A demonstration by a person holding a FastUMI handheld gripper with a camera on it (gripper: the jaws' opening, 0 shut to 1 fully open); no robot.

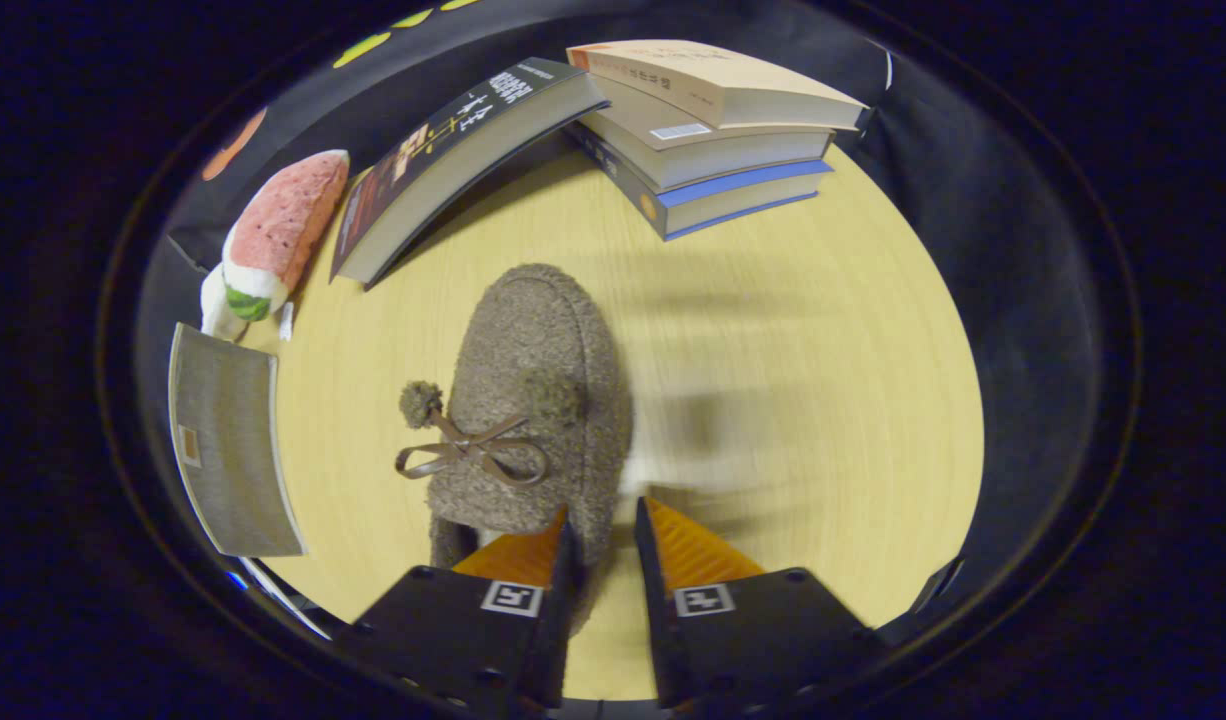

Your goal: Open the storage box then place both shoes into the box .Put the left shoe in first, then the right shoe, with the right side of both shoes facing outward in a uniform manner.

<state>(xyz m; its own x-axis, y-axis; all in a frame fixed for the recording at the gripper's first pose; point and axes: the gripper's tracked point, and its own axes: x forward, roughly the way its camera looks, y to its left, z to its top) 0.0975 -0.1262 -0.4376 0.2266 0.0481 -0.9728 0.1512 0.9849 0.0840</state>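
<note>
A brown fuzzy shoe [533,400] with a leather bow and two pom-poms points away from me, toe toward the books. My gripper [603,518] is shut on the right side wall of its opening, one finger inside and the other outside. The shoe looks sharp while the wooden table [793,400] beneath is blurred, and a soft shadow falls to its right, so it seems to hang above the table. A grey woven-looking panel [228,450] with a small label lies to the left of the fingers; I cannot tell whether it is the storage box.
Three stacked books [713,140] sit beyond the shoe, with a dark book [453,160] leaning against them. A watermelon-slice plush toy [273,235] lies at the far left by the black cloth wall. Bare tabletop stretches to the right of the shoe.
</note>
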